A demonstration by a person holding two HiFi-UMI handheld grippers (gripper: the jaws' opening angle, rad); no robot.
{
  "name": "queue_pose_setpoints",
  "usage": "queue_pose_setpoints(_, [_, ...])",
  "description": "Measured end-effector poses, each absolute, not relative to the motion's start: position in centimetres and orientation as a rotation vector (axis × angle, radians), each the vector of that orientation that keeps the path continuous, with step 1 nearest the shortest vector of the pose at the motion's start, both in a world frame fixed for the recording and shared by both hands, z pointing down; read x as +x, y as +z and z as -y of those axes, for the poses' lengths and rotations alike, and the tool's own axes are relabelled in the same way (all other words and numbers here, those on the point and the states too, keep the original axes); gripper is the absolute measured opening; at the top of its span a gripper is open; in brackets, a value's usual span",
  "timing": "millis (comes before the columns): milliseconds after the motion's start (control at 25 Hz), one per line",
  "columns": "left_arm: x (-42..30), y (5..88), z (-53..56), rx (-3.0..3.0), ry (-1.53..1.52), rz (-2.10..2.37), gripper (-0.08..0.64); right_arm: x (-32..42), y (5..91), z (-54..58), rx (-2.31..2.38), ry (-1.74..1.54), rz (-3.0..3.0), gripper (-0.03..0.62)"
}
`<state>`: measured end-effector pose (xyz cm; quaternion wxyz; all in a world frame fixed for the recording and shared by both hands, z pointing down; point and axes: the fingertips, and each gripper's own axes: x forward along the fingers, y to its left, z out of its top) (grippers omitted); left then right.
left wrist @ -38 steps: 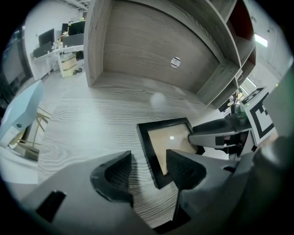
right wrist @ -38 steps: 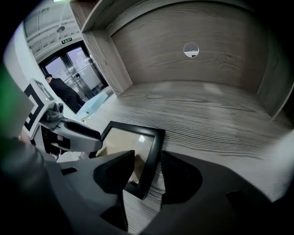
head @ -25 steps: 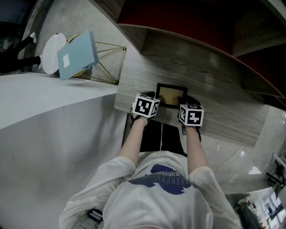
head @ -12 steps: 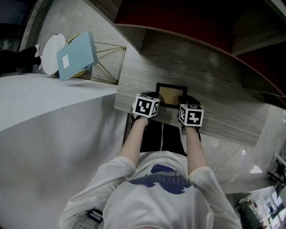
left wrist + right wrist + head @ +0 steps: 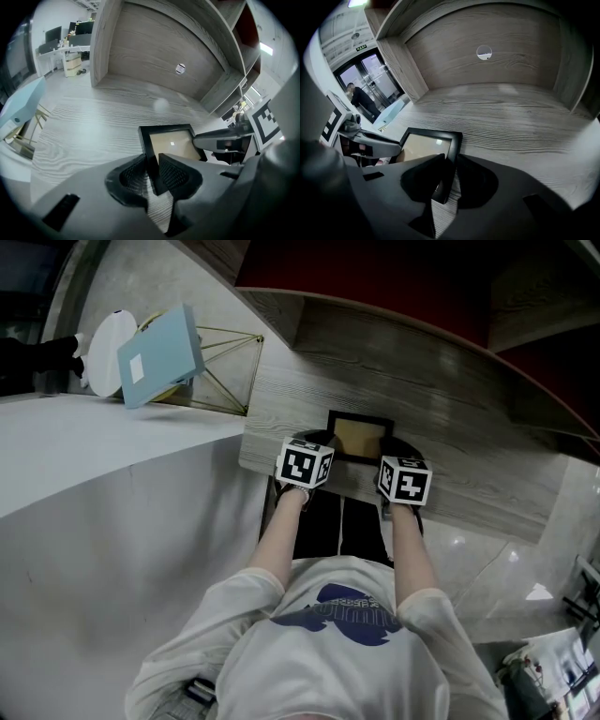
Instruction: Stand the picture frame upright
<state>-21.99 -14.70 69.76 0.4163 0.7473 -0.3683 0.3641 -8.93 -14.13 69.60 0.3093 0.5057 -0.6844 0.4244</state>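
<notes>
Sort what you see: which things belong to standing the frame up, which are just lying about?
In the job: picture frame; left gripper and right gripper, jaws just closed onto its edges.
Lying about: blue box, gold wire stand, white disc.

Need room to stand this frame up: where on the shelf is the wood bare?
Bare wood runs behind the picture frame to the back panel, and right of it to the side wall. Leftward it's free to the edge by the wire stand. Crowded: the front edge, where the left gripper and right gripper have just been closing on the frame's sides.
</notes>
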Motion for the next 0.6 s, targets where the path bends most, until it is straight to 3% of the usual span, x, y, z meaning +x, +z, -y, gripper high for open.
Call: queue_pose_setpoints(600, [-21.0,66.3,17.0,2.011,0.862,0.973,0.087,-7.8,65.7,16.2,1.453,0.998,1.946,0.071])
